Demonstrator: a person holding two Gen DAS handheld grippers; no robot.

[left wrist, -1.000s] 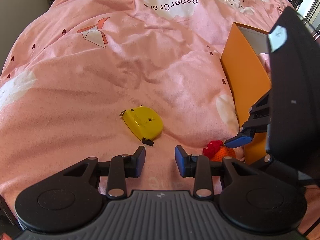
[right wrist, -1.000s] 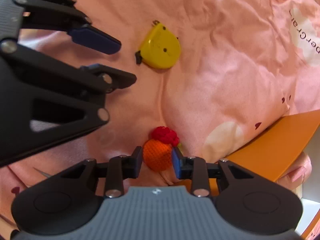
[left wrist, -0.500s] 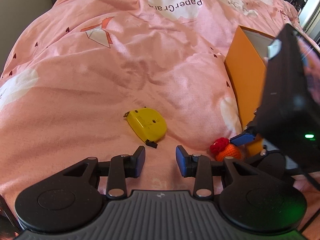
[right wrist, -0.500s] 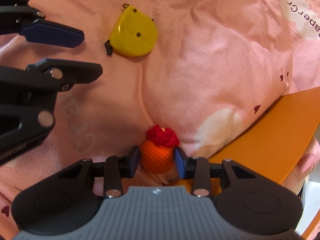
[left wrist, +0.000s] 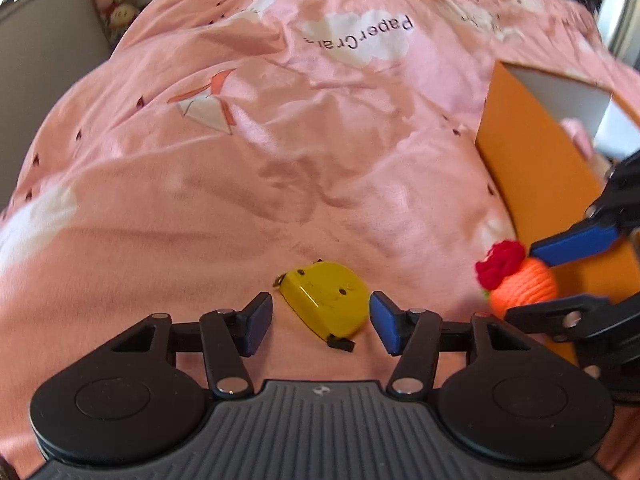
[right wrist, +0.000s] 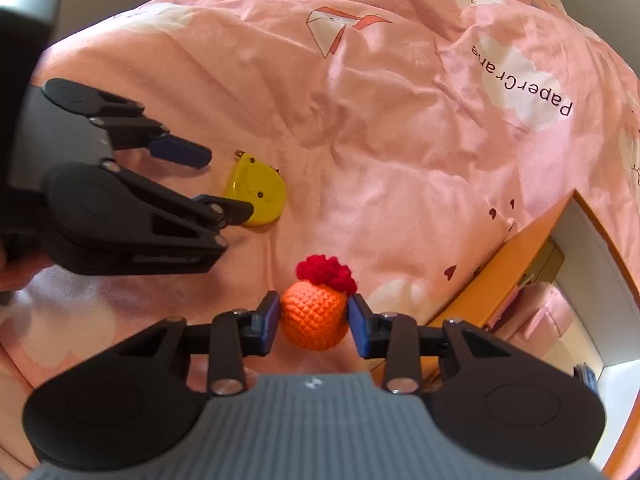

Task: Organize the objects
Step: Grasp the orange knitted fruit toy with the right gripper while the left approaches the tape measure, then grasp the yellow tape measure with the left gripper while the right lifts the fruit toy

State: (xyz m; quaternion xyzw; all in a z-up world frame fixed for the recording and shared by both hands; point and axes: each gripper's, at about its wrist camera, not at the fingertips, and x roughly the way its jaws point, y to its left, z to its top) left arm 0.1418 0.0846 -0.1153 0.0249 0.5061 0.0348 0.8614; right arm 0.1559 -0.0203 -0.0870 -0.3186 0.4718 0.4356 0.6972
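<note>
A yellow tape measure (left wrist: 325,300) lies on the pink duvet, between the open blue pads of my left gripper (left wrist: 321,322); the pads stand apart from it. It also shows in the right wrist view (right wrist: 256,190), with the left gripper (right wrist: 208,184) around it. My right gripper (right wrist: 314,316) is shut on an orange crocheted ball with a red tuft (right wrist: 315,314) and holds it lifted above the duvet. The ball (left wrist: 520,282) and right gripper (left wrist: 560,276) show at the right of the left wrist view.
An open orange box (left wrist: 532,168) with white inside walls stands on the bed to the right; in the right wrist view (right wrist: 520,276) it holds pink items. The pink duvet (left wrist: 280,140) is wrinkled. Plush toys (left wrist: 116,4) sit far back left.
My right gripper has lifted the orange ball off the duvet. My left gripper has moved forward so its open pads now flank the tape measure.
</note>
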